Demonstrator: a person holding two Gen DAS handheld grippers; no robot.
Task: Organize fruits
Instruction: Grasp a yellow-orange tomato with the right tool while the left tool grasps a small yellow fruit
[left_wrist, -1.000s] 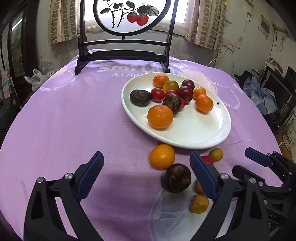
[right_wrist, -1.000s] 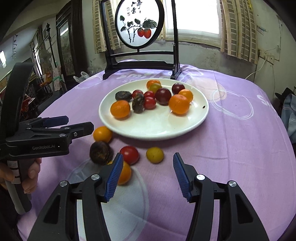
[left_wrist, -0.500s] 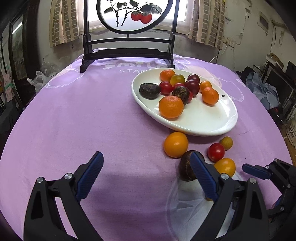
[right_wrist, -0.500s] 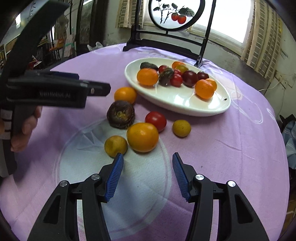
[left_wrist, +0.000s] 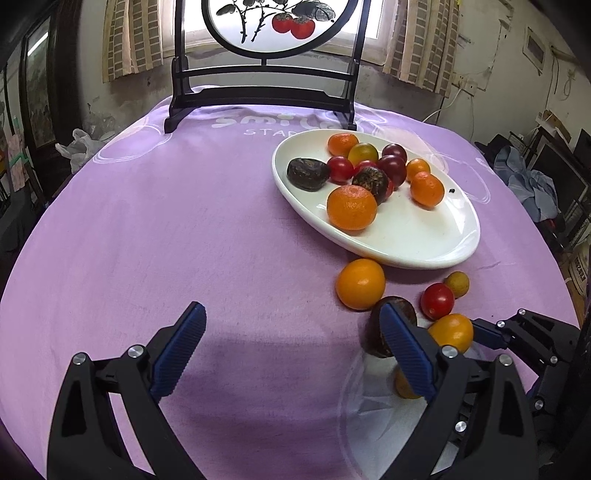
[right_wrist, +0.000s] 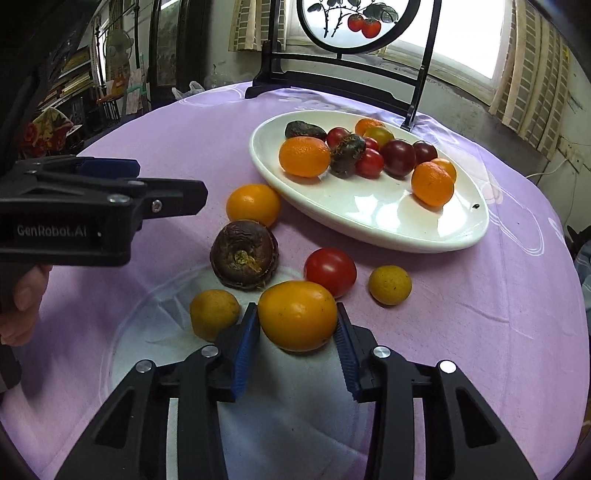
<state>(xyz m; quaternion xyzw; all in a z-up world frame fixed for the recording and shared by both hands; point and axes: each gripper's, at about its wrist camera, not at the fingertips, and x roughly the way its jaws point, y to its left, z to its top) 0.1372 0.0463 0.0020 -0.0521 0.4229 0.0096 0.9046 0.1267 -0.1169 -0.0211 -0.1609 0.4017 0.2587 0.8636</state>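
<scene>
A white oval plate (right_wrist: 373, 225) (left_wrist: 424, 240) holds several oranges, tomatoes and dark fruits. In front of it on the purple cloth lie loose fruits: an orange (right_wrist: 253, 204), a dark wrinkled fruit (right_wrist: 243, 254), a red tomato (right_wrist: 330, 270), two small yellow fruits (right_wrist: 389, 284) (right_wrist: 213, 314). My right gripper (right_wrist: 295, 341) has its blue pads on both sides of a yellow-orange fruit (right_wrist: 297, 314) (left_wrist: 451, 331), which rests on the cloth. My left gripper (left_wrist: 291, 347) is open and empty over bare cloth, left of the loose fruits; it also shows in the right wrist view (right_wrist: 110, 188).
A black wooden stand with a round painted panel (left_wrist: 262, 99) stands at the table's far edge. The round table's cloth (left_wrist: 166, 221) falls off on all sides. Furniture and clutter surround the table.
My right gripper has moved forward and narrowed around the yellow-orange fruit. My left gripper has drawn back to the left and stayed open.
</scene>
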